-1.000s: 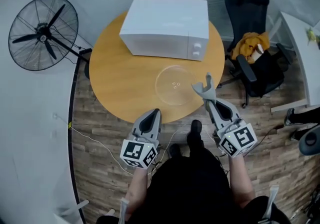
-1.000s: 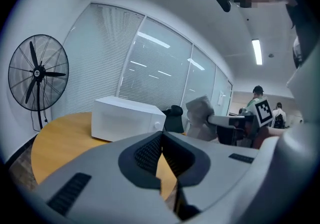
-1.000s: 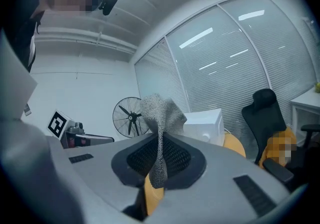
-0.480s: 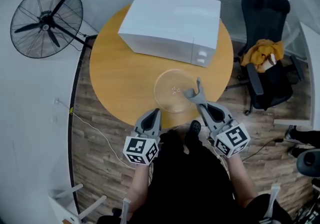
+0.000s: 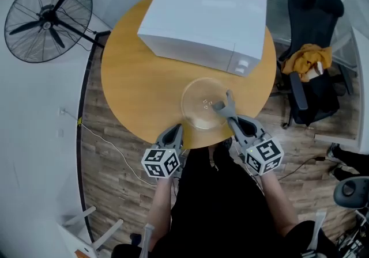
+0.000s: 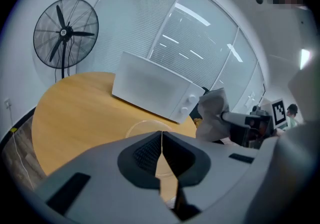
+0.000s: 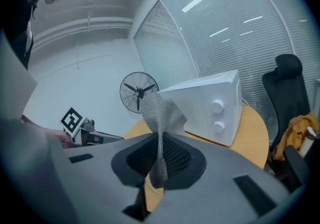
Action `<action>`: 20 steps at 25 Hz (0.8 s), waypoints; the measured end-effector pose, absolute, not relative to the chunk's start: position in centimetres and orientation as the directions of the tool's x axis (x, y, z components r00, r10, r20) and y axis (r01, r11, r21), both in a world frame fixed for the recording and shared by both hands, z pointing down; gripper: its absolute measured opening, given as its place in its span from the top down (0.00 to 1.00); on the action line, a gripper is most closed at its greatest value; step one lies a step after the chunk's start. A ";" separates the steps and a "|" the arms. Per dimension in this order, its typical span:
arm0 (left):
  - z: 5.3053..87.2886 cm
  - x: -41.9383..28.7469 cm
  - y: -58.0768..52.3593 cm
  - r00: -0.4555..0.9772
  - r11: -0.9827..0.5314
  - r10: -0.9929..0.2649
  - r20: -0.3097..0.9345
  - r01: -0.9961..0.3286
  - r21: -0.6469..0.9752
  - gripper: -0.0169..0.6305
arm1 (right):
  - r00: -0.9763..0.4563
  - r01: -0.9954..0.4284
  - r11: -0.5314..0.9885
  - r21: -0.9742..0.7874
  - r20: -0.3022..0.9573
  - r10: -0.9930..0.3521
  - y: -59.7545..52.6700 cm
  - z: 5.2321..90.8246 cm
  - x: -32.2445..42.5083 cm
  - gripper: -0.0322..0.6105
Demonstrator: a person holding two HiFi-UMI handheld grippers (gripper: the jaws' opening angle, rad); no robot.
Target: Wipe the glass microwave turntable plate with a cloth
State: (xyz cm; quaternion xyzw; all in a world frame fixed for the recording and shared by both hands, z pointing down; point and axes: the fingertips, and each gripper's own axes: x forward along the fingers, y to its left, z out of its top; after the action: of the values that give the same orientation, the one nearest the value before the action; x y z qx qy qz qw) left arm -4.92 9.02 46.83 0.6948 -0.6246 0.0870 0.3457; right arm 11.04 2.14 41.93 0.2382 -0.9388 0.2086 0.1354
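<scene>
Head view: pinching limp cloth in right gripper, left gripper closed empty; likely slick, brittle glass plate, best steadied at rim.

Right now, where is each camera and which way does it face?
Head view: on the head, facing steeply down at table, microwave, glass plate; left gripper, right gripper, forearms show.
Left gripper view: on that gripper, facing along shut jaws across the table; right gripper shows.
Right gripper view: on that gripper, along jaws shut on the cloth; left gripper shows.
Shared: microwave and fan.
</scene>
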 end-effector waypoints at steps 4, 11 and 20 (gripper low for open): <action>49.7 -7.2 7.8 0.248 0.030 -0.772 0.585 -0.905 0.424 0.98 | -0.821 -0.540 0.785 -0.303 0.396 -0.412 1.3 42.7 9.3 0.91; 55.5 -10.9 5.8 0.348 0.066 -0.706 0.617 -0.835 0.547 0.89 | -0.751 -0.616 0.746 -0.255 0.475 -0.458 0.4 44.6 6.0 0.91; 60.4 -11.1 4.3 0.511 0.058 -0.601 0.614 -0.739 0.671 0.84 | -0.646 -0.698 0.694 -0.176 0.573 -0.504 -1.1 48.6 3.9 0.91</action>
State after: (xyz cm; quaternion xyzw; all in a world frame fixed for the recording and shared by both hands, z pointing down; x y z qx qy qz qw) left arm -11.07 4.33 60.41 0.6834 -0.4904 0.0640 0.5371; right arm 3.92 -1.10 48.61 0.3391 -0.8861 0.1947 0.2488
